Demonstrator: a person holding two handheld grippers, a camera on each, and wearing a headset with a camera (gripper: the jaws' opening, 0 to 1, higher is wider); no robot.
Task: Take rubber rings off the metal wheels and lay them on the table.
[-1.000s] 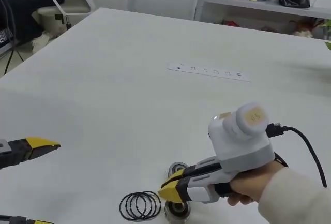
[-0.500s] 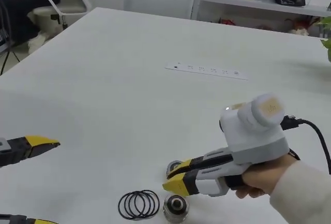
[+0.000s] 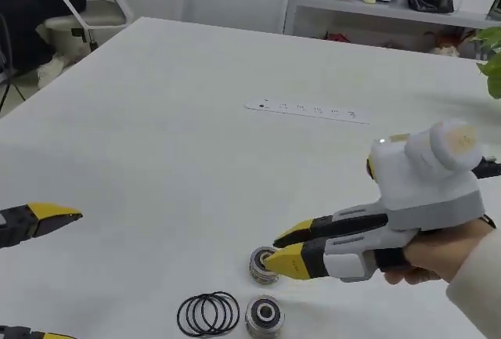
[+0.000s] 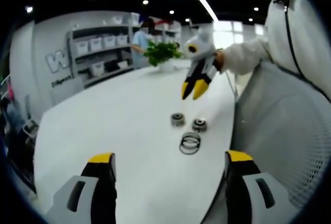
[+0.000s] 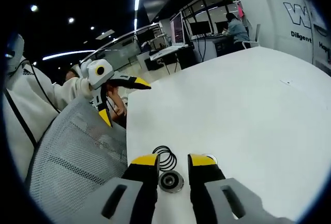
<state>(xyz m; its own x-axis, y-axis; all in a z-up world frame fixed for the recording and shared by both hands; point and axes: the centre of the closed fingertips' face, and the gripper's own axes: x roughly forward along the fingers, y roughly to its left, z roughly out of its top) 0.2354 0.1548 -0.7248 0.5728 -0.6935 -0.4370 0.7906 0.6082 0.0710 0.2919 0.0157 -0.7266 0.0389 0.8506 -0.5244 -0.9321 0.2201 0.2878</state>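
Rubber rings (image 3: pixel 208 312): several thin black loops overlap in a loose, flat pile on the desk (image 3: pixel 188 135), just beside the near wheel at its 9 o'clock.
Near wheel (image 3: pixel 264 314): a small, squat metal disc with a dark bore, lying flat with its axle upright. It is too small to tell whether a ring sits on its rim.
Far wheel (image 3: pixel 258 268): the same make, at 12 o'clock of the near one, close to it but apart. It is right at the tips of the right jaws, and I cannot tell if they touch.
Right gripper (image 3: pixel 280 249): the jaws are a little apart and hold nothing, with the yellow tips aimed toward 9 o'clock. In the right gripper view the near wheel shows in the gap, with the rings beyond it.
Left gripper (image 3: pixel 53 275): the jaws are spread wide and empty, well off at 9 o'clock of the wheels.
Deciding relation: the right jaws are by far the nearer, and a wheel lies straight ahead of their tips.
Handling: the rings look limp and stretchy. The wheels look hard and smooth and would likely skid on the slick desk unless pinned.
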